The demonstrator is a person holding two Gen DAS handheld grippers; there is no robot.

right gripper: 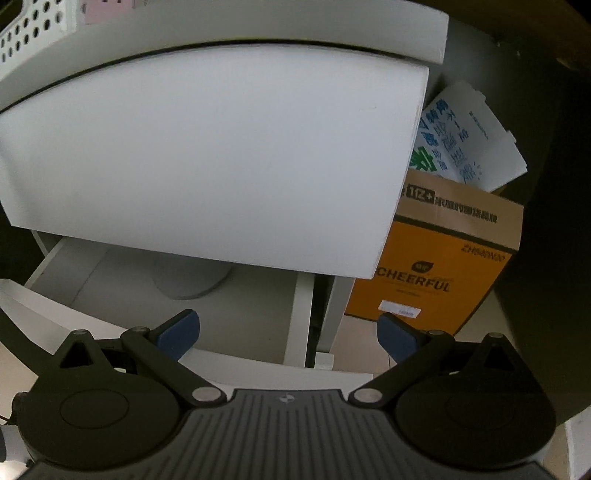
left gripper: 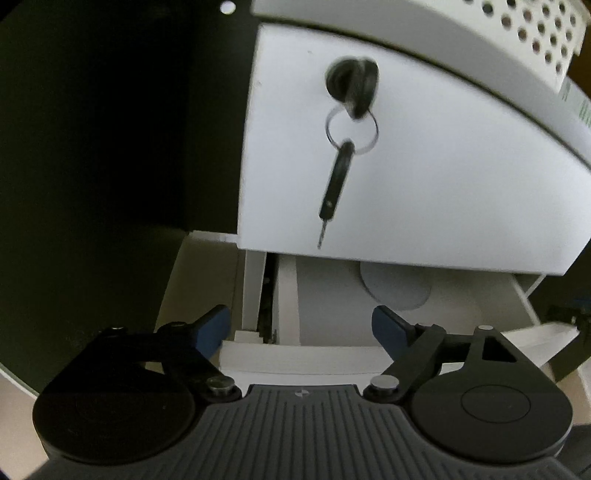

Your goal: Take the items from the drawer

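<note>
- Left wrist view, far left of the claw: dark panel, nothing to grasp.
- Left gripper (left gripper: 301, 328) spread wide, empty; left fingertip (left gripper: 212, 326) outside the cabinet side, right one over the drawer (left gripper: 295, 356) front lip.
- Straight ahead and above: upper drawer front (left gripper: 424, 177), shut, key (left gripper: 352, 86) in its lock, second key (left gripper: 334, 188) dangling from the ring.
- Ahead and just beyond the right fingertip: flat round disc (left gripper: 397, 286) on the open drawer's floor, part hidden under the upper front. No long axis to speak of; lies flat, face up. What it is cannot be told.
- Far upper right: perforated basket (left gripper: 535, 33) atop the cabinet.
- Right wrist view: right gripper (right gripper: 288, 332) also wide open, holding nothing.
- Same disc (right gripper: 192, 275) ahead and left of the claw's left fingertip (right gripper: 177, 334), well back in the drawer.
- Right of the claw: orange carton (right gripper: 436, 273) beside the cabinet, white printed packet (right gripper: 465, 144) leaning above it.
- Step in hand, judged: reach in for the disc. Best done low, under the overhanging front, from either claw.
- Thin flat item: one finger slid under the edge, or disc dragged forward to the lip first. Risk of fingers striking the upper front or the hanging key.
</note>
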